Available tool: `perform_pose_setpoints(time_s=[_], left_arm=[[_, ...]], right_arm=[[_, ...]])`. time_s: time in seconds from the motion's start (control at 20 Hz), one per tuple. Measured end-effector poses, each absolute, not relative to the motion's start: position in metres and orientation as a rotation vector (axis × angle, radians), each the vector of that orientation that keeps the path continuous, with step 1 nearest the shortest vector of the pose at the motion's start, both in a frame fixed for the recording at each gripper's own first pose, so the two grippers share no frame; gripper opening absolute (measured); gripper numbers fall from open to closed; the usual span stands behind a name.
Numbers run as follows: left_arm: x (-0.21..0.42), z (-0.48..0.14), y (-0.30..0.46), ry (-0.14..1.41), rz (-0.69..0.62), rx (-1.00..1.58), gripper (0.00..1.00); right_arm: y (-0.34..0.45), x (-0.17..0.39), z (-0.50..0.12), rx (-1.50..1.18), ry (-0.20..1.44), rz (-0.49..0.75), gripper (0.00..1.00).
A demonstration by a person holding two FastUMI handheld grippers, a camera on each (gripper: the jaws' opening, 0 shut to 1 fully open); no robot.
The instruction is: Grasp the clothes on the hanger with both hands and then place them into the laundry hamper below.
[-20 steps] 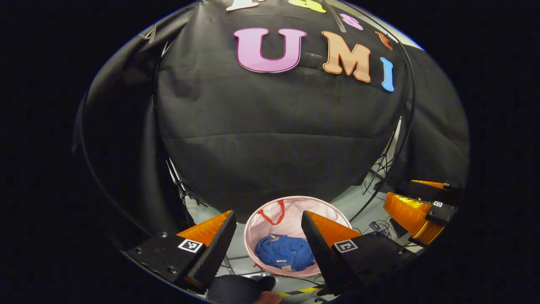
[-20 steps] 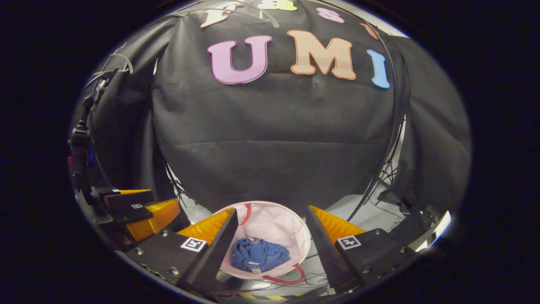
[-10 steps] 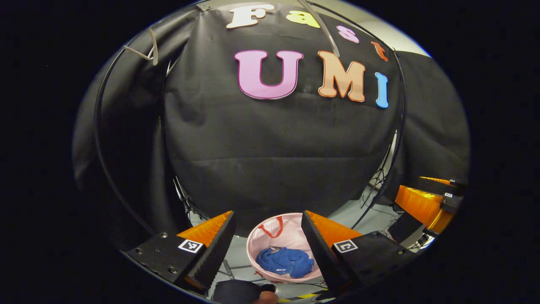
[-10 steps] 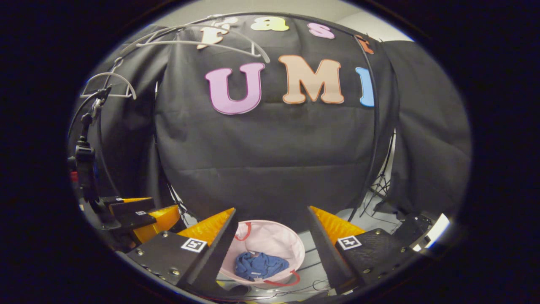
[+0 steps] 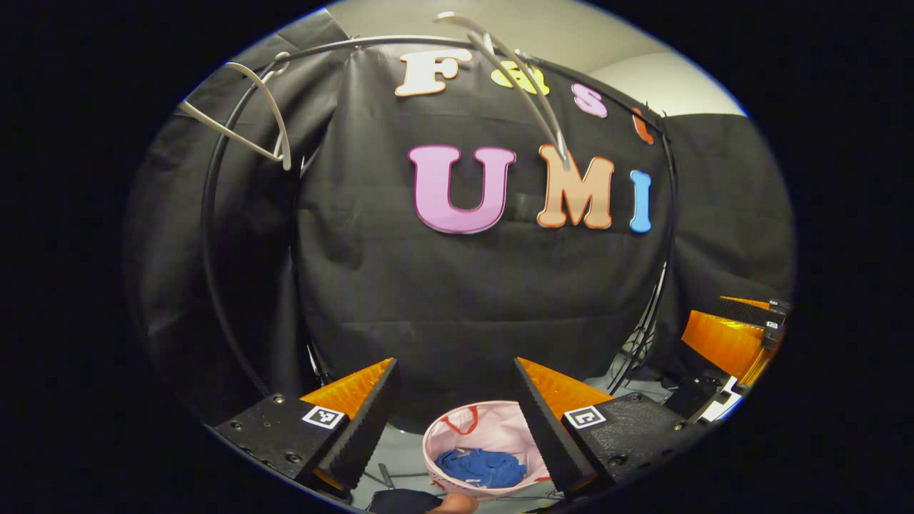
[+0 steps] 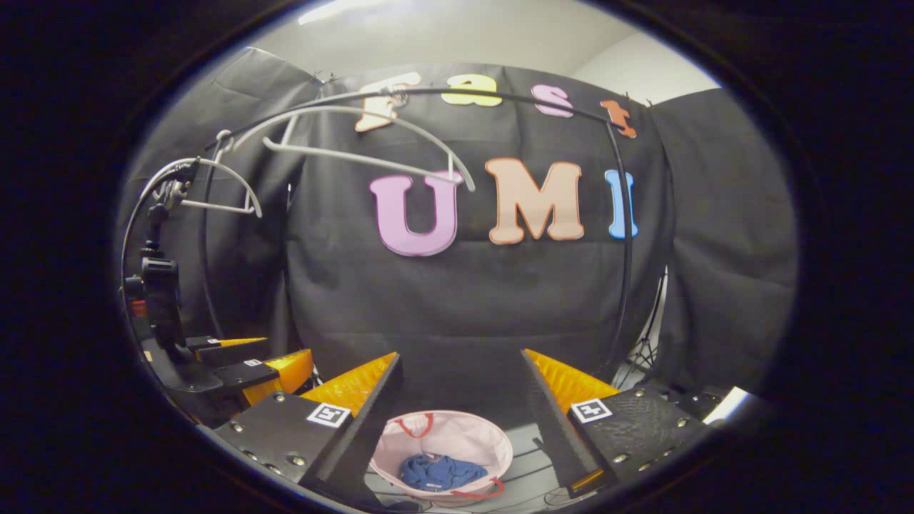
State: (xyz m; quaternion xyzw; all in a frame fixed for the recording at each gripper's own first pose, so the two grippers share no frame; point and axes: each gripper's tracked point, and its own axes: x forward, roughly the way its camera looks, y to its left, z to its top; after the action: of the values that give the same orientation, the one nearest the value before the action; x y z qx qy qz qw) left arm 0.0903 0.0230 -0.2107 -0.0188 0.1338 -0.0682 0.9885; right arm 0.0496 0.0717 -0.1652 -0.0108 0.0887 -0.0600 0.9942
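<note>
The blue clothes (image 6: pixel 443 472) are lying bunched inside the pink laundry hamper (image 6: pixel 464 435) on the floor. The left gripper (image 5: pixel 453 421) and right gripper (image 6: pixel 460 421) are hanging above it, both spread wide and gripping nothing, beneath two bare hangers (image 6: pixel 364 146).

blue clothes (image 6: pixel 443 472) in hamper (image 6: pixel 493 442), jaws apart
</note>
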Motion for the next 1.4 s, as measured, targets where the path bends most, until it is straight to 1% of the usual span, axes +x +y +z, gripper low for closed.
perform_pose_setpoints(time_s=[0.05,0.15,0.2,0.25,0.3,0.35,0.4,0.45,0.5,0.55,0.7,0.75,0.85,0.95,1.0,1.05,1.15,1.2,1.3,1.35,1.4], left_arm=[[0.087,-0.198,0.026,0.246,-0.133,-0.044,0.93],[0.082,-0.176,0.031,0.197,-0.128,-0.046,0.93],[0.080,-0.167,0.034,0.178,-0.124,-0.043,0.93],[0.078,-0.159,0.035,0.164,-0.119,-0.038,0.93],[0.075,-0.151,0.038,0.151,-0.106,-0.035,0.93],[0.076,-0.144,0.043,0.138,-0.091,-0.031,0.93],[0.076,-0.136,0.043,0.127,-0.082,-0.027,0.96],[0.076,-0.131,0.043,0.118,-0.081,-0.020,0.93],[0.075,-0.127,0.042,0.108,-0.077,-0.013,0.96],[0.075,-0.121,0.042,0.096,-0.070,-0.009,0.93],[0.073,-0.104,0.038,0.063,-0.070,0.020,0.93],[0.069,-0.097,0.039,0.048,-0.065,0.027,0.93],[0.068,-0.082,0.036,0.015,-0.053,0.024,0.92],[0.066,-0.076,0.024,0.001,-0.076,-0.018,0.93],[0.064,-0.075,0.016,0.001,-0.097,-0.035,0.95],[0.063,-0.075,0.011,0.002,-0.113,-0.044,0.93],[0.062,-0.075,0.006,0.005,-0.126,-0.042,0.93],[0.061,-0.073,0.001,-0.007,-0.134,-0.040,0.93],[0.063,-0.073,-0.001,-0.019,-0.131,-0.023,0.92],[0.064,-0.076,-0.002,-0.020,-0.124,-0.009,0.92],[0.066,-0.079,-0.002,-0.017,-0.115,0.004,0.92]], right_arm=[[0.075,0.046,-0.156,-0.024,0.157,-0.113,0.94],[0.083,0.036,-0.139,-0.032,0.113,-0.103,0.94],[0.085,0.031,-0.129,-0.034,0.094,-0.099,0.99],[0.087,0.028,-0.122,-0.031,0.077,-0.093,0.94],[0.089,0.025,-0.115,-0.024,0.058,-0.086,0.96],[0.090,0.023,-0.108,-0.017,0.039,-0.079,0.94],[0.090,0.021,-0.103,-0.012,0.026,-0.075,0.94],[0.090,0.019,-0.098,-0.008,0.012,-0.070,0.96],[0.089,0.017,-0.092,-0.005,-0.005,-0.065,0.94],[0.089,0.016,-0.087,-0.002,-0.020,-0.060,0.94],[0.083,0.014,-0.075,0.003,-0.069,-0.046,0.96],[0.079,0.014,-0.072,-0.001,-0.079,-0.046,0.99],[0.067,0.013,-0.071,-0.016,-0.082,-0.060,0.98],[0.054,0.014,-0.073,-0.026,-0.090,-0.078,0.95],[0.048,0.014,-0.074,-0.026,-0.093,-0.085,0.93],[0.044,0.013,-0.076,-0.023,-0.094,-0.090,0.95],[0.036,0.012,-0.078,-0.016,-0.107,-0.099,0.99],[0.034,0.011,-0.076,-0.006,-0.123,-0.102,0.94],[0.038,0.009,-0.073,0.018,-0.158,-0.081,0.94],[0.041,0.009,-0.073,0.027,-0.166,-0.065,0.99],[0.043,0.009,-0.073,0.036,-0.170,-0.052,0.94]])
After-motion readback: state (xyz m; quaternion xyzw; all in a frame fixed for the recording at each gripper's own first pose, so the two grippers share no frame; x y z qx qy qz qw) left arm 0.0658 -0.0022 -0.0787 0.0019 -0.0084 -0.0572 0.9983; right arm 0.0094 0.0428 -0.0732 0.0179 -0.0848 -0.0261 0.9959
